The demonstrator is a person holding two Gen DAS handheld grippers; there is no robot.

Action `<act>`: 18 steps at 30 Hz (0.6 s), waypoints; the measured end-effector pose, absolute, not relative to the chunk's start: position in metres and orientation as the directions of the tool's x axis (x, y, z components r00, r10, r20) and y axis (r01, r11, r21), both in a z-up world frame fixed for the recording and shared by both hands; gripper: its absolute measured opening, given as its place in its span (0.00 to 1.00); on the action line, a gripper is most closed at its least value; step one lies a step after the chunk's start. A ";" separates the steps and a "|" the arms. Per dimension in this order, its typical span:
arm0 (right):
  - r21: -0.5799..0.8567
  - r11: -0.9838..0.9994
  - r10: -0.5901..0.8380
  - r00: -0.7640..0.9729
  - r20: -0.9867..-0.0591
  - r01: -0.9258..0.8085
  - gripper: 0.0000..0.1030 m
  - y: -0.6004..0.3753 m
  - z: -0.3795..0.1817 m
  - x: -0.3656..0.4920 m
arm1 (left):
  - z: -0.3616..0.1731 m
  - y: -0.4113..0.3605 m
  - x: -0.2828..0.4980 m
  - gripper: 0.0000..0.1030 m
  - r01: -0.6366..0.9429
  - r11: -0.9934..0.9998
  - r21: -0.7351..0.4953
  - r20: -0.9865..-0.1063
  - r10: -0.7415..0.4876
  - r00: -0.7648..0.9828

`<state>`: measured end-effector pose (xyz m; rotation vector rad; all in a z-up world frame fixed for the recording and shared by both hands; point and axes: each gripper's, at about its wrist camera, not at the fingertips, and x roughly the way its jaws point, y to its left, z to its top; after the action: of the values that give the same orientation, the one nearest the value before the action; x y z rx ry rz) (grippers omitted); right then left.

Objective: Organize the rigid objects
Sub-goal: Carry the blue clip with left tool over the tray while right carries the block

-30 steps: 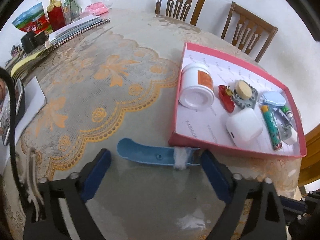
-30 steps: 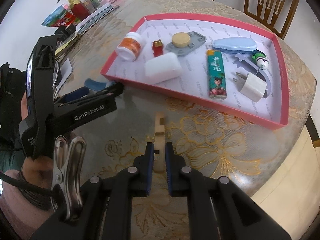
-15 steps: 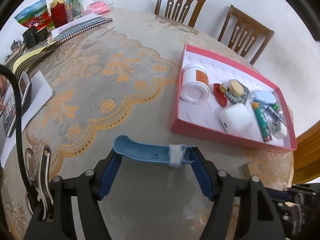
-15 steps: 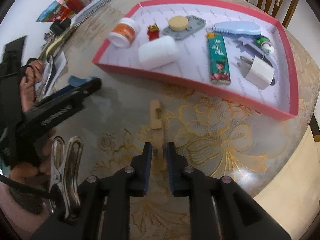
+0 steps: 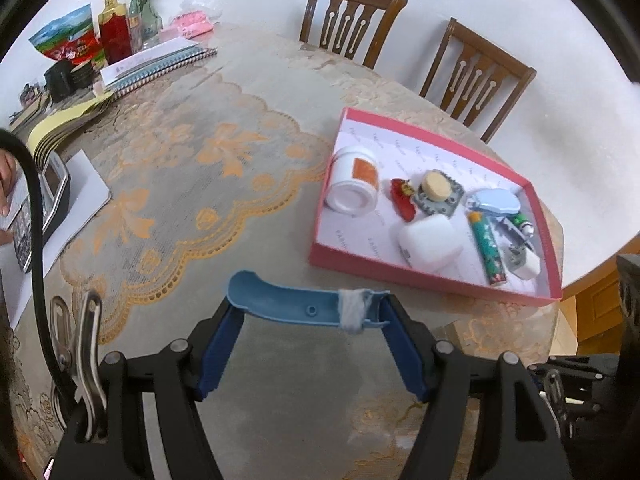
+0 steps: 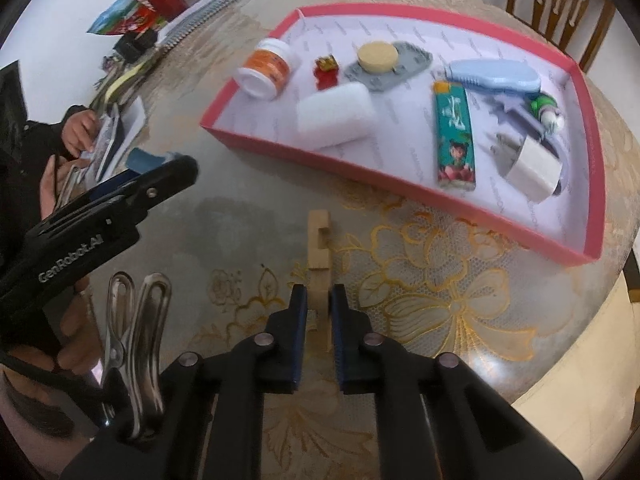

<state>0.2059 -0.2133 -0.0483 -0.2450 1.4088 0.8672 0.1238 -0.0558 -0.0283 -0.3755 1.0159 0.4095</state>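
Beside the pink tray [image 6: 400, 184], on its near side, both tongs carry something bound for it. The right tongs [image 6: 319, 300] are pinching a notched wooden block [image 6: 318, 248] by its near end; the block's long axis runs straight ahead along the tongs toward the tray's near wall, and whether it hangs clear of the bench [image 6: 248, 224] cannot be told. The left tongs [image 5: 310, 310] pinch a blue plastic handle [image 5: 296, 306] end to end, so its long axis lies crosswise, roughly along the tray's near wall [image 5: 420, 280], with the tray ahead and to the right. Inside the tray lie a white jar [image 6: 267, 68], a white case [image 6: 334, 114] and a green lighter [image 6: 455, 136], with open floor toward its far left. Judging by this, the right tongs sit nearer the tray, and a forward carry over the wall would bring the block in lengthwise.
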 end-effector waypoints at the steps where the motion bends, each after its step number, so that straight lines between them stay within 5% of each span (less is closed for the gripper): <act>1: 0.340 0.672 0.391 -0.075 -0.917 -0.657 0.12 -0.216 -0.044 0.207 | -0.027 -0.056 0.125 0.71 -0.493 0.863 -0.111 -0.871 0.154 0.466; 18: 0.326 0.706 0.454 0.049 -0.890 -0.629 0.12 -0.254 -0.003 0.256 | -0.013 -0.083 0.186 0.71 -0.442 0.893 -0.090 -0.881 0.136 0.454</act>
<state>0.2561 -0.2538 -0.0030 -0.1670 1.2779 0.8308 0.1857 -0.0832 -0.0129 -0.3283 1.0439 0.3643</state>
